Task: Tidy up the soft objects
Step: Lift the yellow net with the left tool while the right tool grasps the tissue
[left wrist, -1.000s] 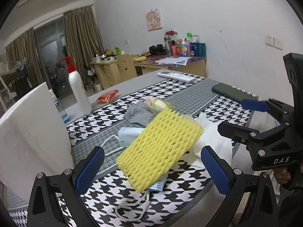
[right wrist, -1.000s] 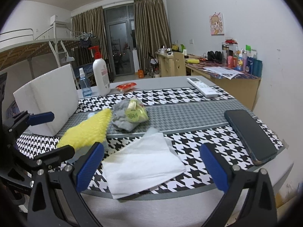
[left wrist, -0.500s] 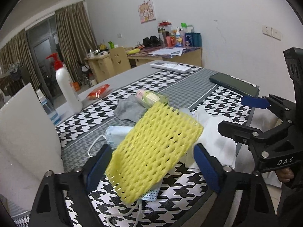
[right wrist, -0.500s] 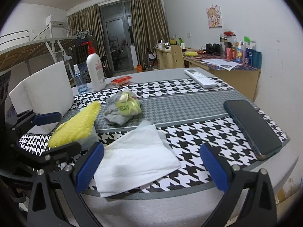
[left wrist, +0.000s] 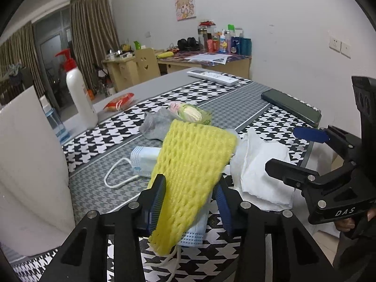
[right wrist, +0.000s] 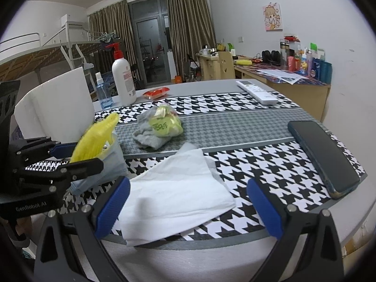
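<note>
1. Now closing: left gripper (left wrist: 190, 202), jaws narrowing on the near end of the yellow foam net (left wrist: 192, 164), net squeezed between the blue pads, face mask (left wrist: 143, 159) caught just underneath.
2. Best pinched on the net alone; mask edge and ear loop lying under the net's near end, likely to ride along if the jaws bite low.
3. Firm but light squeeze advised: soft mesh, likely to buckle and slip if crushed at one corner.
4. Further right on the desk (right wrist: 235, 127): grey sock (right wrist: 145, 138) and green packet (right wrist: 164, 124) touching each other, white tissue (right wrist: 174, 192) spread near the front edge, dark phone (right wrist: 324, 155) well apart at the right.
5. Right gripper (right wrist: 188, 206) with jaws wide apart, hovering over the tissue, holding nothing.
6. Readable writing: "DAS" on the right gripper's body, "GenRobot.AI" on the left gripper's body; print on the pump bottle (right wrist: 123, 80) and green packet too small to read.
</note>
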`<state>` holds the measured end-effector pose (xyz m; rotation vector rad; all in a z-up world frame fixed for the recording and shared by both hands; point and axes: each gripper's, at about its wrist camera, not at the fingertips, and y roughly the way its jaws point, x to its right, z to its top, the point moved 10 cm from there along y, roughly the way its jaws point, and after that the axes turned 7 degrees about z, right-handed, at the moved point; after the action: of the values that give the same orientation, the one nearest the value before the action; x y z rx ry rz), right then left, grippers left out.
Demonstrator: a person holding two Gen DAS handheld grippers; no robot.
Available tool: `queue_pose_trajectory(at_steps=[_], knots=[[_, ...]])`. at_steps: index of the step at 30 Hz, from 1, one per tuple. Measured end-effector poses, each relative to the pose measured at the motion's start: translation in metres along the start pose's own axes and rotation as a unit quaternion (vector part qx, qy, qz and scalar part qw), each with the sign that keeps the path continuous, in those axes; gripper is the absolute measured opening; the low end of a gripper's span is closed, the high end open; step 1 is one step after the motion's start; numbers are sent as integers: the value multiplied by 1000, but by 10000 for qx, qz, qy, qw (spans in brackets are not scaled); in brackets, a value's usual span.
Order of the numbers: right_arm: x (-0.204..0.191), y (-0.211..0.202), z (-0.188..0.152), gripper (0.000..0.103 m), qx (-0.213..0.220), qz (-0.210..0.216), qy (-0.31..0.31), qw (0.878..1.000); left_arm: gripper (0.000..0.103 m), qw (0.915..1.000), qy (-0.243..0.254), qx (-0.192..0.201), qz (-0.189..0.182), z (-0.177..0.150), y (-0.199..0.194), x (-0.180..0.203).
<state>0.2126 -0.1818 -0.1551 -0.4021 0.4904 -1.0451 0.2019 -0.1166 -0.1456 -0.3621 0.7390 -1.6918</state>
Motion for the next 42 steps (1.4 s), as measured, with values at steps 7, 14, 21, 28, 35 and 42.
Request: queue_pose_trajectory(at_steps=[7, 14, 21, 28, 35, 42], knots=[[-5, 3, 0, 95, -51, 38, -59, 10000, 30, 9998, -181, 33, -109, 0, -5, -6], [-7, 8, -2, 88, -190, 25, -91, 9998, 17, 9994, -341, 29, -106, -1, -6, -14], [-7, 18, -9, 84, -450, -33, -81, 9989, 13, 9984, -494, 215, -154, 4, -17, -20], [-11, 24, -15, 76, -658, -53, -177, 9977, 12, 9974, -584, 408, -148, 8, -27, -27], [-21, 25, -17, 57, -748, 58, -303, 9967, 12, 9968, -624, 485, -98, 5, -35, -34], [-35, 25, -19, 23, -868, 393, -345, 9949, 12, 9964, -691, 480, -47, 1, -38, -42]])
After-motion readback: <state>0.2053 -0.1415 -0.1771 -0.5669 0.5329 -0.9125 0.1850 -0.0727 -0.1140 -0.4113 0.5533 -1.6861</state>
